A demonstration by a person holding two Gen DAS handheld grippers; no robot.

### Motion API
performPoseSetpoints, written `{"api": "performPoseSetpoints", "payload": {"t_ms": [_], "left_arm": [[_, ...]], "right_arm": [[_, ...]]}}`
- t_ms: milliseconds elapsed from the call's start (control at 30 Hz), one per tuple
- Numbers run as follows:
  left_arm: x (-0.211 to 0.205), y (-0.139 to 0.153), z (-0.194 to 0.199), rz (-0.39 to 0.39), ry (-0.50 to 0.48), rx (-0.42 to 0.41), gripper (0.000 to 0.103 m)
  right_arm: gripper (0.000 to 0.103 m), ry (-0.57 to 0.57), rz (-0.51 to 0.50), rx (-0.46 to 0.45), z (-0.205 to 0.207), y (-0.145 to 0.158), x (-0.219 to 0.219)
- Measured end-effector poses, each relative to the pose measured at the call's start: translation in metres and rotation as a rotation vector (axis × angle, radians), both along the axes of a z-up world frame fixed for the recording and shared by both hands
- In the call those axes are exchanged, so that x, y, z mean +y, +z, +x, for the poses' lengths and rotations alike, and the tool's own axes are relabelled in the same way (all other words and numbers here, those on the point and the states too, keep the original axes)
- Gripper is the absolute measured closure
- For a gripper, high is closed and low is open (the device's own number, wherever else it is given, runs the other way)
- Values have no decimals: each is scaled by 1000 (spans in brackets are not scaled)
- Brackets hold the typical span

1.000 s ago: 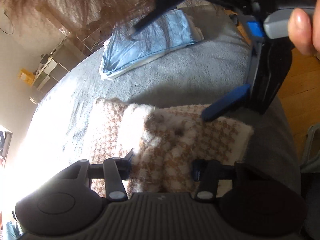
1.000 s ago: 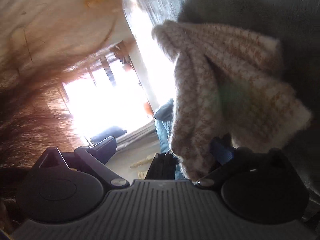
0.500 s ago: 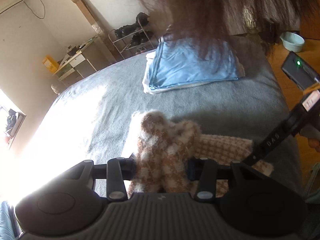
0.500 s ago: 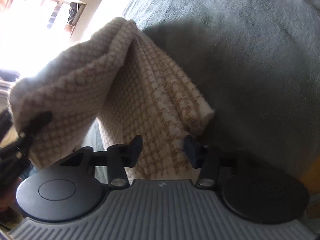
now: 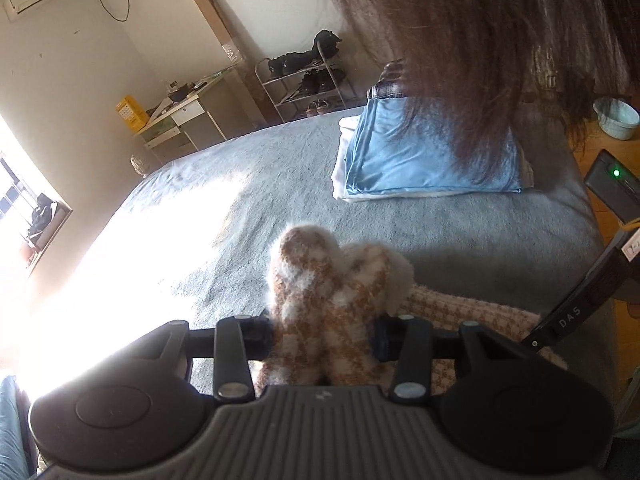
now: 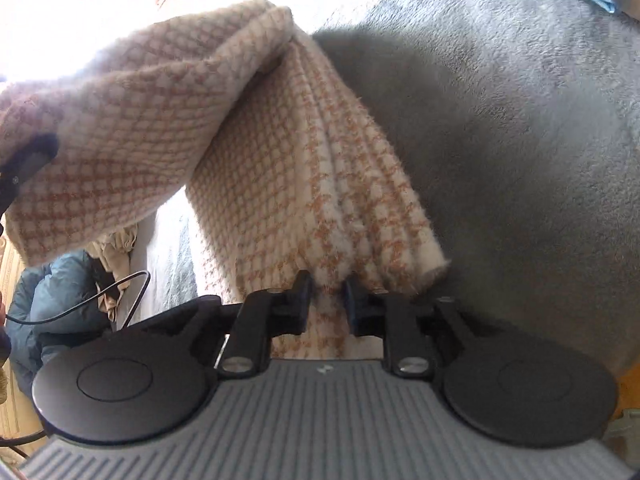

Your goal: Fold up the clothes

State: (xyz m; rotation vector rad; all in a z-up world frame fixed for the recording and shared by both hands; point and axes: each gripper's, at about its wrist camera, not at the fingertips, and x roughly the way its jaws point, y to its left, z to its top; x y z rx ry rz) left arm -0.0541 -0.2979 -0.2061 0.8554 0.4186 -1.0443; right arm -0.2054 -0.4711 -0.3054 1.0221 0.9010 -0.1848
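A fuzzy cream and tan houndstooth knit garment lies on the grey bed. My left gripper is shut on a bunched fold of the garment, which sticks up between its fingers. In the right wrist view my right gripper is shut on another edge of the same garment, which is lifted and draped off the bed. The left gripper's finger shows at the far left, pinching the cloth. The right gripper's body shows at the right of the left wrist view.
A folded stack of blue and white clothes lies at the far side of the bed. The person's long hair hangs into view. A desk, shoe rack and a basin stand beyond. A blue jacket lies below left.
Both grippers have closed on the garment and lifted it. The left wrist view has swung upright toward the room; the right gripper's fingers have narrowed from apart to pinching the cloth edge.
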Motion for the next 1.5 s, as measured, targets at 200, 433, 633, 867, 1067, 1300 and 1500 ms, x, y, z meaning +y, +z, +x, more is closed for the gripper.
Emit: {"api": "performPoseSetpoints", "payload": {"t_ms": [200,433,633,867,1067,1300,1500], "left_arm": [[2,-2,2,4,-2,2,58],[1,-3,4,8,-1,9,58],[2,-1,6,20,-9,10,58],[-1,0,7,30,-7,12,58],[-1,-2,5,42,-17,6,58],[-2,-6,2,55,-36,-1,58],[-2,-8,1,59,-47,-5,58]], "right_arm": [[75,-10,-53,7,16,7,5],[72,-60,-34,7,20,-7,15],[75,26,-263,35,35,34,72],[75,49,-467,126,51,46,135],[64,-102,-387,158,15,35,111],[29,-253,-146,42,-37,0,61],[49,-197,152,-82,-42,-33,28]]}}
